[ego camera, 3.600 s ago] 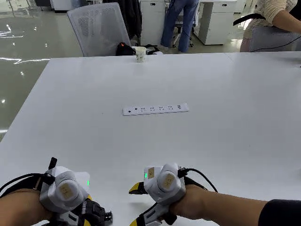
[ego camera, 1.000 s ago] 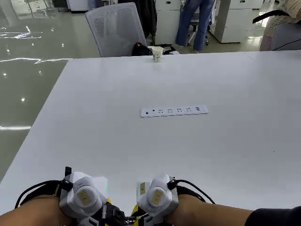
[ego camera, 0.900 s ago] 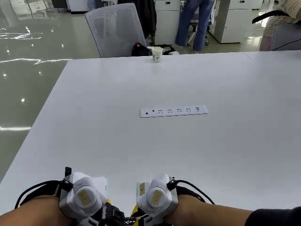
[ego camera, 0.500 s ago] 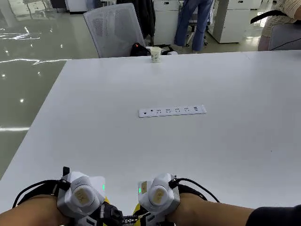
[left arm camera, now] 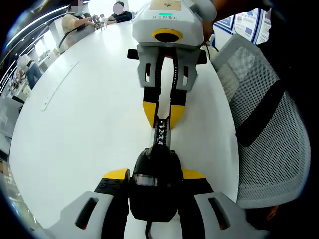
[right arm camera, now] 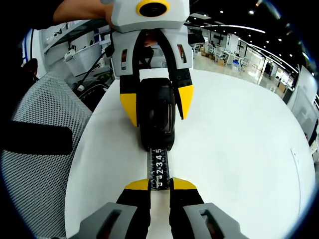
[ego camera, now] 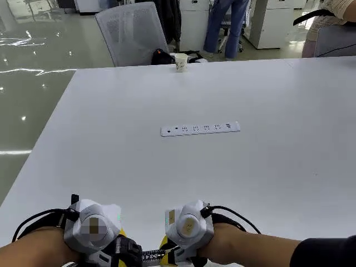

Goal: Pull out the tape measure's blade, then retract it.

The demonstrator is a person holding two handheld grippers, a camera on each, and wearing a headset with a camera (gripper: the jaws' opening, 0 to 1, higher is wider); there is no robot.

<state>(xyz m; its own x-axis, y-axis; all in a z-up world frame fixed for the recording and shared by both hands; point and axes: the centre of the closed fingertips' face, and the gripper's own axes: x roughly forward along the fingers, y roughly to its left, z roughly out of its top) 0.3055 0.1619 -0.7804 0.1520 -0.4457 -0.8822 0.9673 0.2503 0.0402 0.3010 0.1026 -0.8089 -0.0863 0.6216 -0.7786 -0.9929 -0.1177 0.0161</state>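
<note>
Nearest, left tongs [left arm camera: 154,175]: the 2 yellow-tipped jaws are closed part way onto the black tape measure case [right arm camera: 156,117], 1 jaw on each flat side, gripping it.
Right tongs [right arm camera: 159,185]: the jaws are pinched almost together on the end of the blade [left arm camera: 162,132], facing the left tongs head on.
Tape measure: it is held between the 2 tongs at the near edge of the worktop [ego camera: 222,178]. Whether the case touches the surface cannot be told.
Blade: a short stretch is out of the case and runs straight across to the right tongs. Printed numbers up to 5 show in the right gripper view.
Hands: 1 hand holds each tool, low in the head view, close together, with black cables trailing from both.
Mesh chair [left arm camera: 264,129]: grey, just off the near edge of the worktop.
Mid worktop: a white power strip [ego camera: 200,128] lies flat, well apart from the tongs.
Far edge: a paper cup [ego camera: 181,62] stands upright.
Beyond: a grey chair back [ego camera: 130,33], a glossy floor, white cabinets, and a person in jeans [ego camera: 222,25] standing.
</note>
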